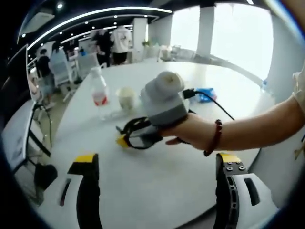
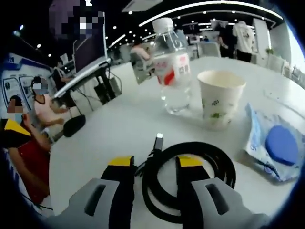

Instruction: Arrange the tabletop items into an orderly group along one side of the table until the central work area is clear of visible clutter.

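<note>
Black cable coil (image 2: 190, 176) between right hand-held gripper (image 2: 155, 174) jaws

Several people (image 1: 113, 44) are standing among chairs (image 1: 61, 71) beyond the table's far edge. Seated persons (image 2: 44, 102) are occupying a neighbouring desk, with ceiling light strips (image 1: 95, 14) glowing overhead

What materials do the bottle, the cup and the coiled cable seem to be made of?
Bottle: clear glossy plastic, since the background shows through it.
Cup: probably paper, matte white with a rolled rim and small print.
Cable: black, slightly shiny sheath, likely rubber or plastic.
</note>
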The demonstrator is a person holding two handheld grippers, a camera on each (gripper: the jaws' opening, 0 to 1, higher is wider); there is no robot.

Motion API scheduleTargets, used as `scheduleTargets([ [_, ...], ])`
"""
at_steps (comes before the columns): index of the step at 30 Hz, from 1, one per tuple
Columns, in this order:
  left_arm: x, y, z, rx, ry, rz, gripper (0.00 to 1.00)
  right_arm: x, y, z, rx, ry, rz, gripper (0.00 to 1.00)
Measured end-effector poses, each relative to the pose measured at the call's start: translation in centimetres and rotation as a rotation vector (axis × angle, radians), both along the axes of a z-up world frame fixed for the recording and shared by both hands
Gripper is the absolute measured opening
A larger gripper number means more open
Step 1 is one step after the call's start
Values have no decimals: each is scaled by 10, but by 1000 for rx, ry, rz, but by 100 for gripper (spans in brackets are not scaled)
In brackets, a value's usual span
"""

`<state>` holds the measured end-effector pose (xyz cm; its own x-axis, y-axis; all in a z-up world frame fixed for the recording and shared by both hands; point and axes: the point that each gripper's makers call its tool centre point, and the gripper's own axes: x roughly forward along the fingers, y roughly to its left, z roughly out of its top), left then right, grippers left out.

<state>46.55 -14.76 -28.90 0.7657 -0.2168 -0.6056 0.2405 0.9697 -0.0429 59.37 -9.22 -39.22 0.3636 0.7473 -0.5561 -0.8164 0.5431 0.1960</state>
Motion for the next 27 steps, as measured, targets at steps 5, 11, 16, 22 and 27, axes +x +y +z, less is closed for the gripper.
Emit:
scheduleTargets([
  [5, -1, -3, -2, 2, 8, -8, 99, 1, -2, 1, 14, 34, -23, 21],
  [11, -1, -5, -4, 13, 16, -12, 99, -7, 1, 0, 29, 74, -6, 12],
  [16, -1, -5, -5, 16, 21, -18, 99, -11, 1, 6, 34, 78, 18, 10],
  [22, 1, -7, -5, 18, 22, -22, 99, -19, -2, 21, 37, 26, 82, 9],
  [27, 2, -11, -5, 17, 22, -35, 99, -21, -9, 39, 63, 8, 83, 8],
])
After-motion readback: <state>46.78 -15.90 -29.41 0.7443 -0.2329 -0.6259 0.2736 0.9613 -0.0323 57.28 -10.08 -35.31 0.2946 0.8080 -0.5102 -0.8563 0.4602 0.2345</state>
